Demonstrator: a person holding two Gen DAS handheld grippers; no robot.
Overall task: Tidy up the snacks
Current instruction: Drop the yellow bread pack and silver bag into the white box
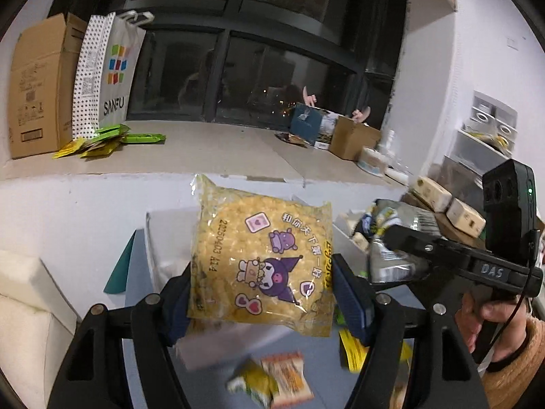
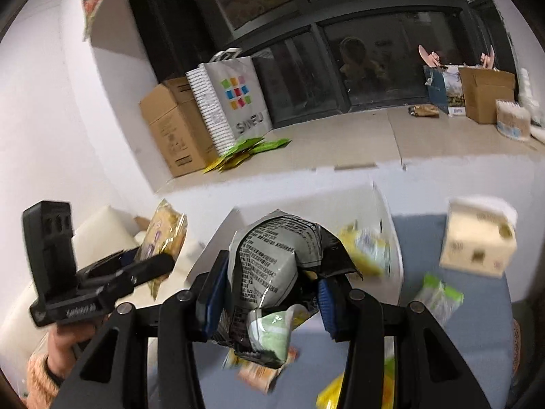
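Note:
A yellow snack pack (image 1: 262, 255) printed with purple cartoon figures hangs above the blue table, and my left gripper (image 1: 264, 291) is shut on its two sides. My right gripper (image 2: 270, 293) is shut on a crumpled grey bag (image 2: 272, 255) with black print, a green-and-white wrapper dangling under it. The left wrist view shows the right gripper (image 1: 391, 238) with the grey bag (image 1: 395, 214) close by on the right. In the right wrist view the left gripper (image 2: 153, 262) holds the yellow pack (image 2: 167, 231) at the left. A hand grips each handle.
Loose snacks lie on the blue table (image 2: 470, 310): an orange packet (image 1: 287, 378), yellow packs (image 2: 368, 248), a green one (image 2: 439, 296). A white bin (image 1: 163, 235) stands behind, a cream tissue pack (image 2: 477, 242) at the right. On the sill are a cardboard box (image 1: 37, 85) and a paper bag (image 1: 115, 71).

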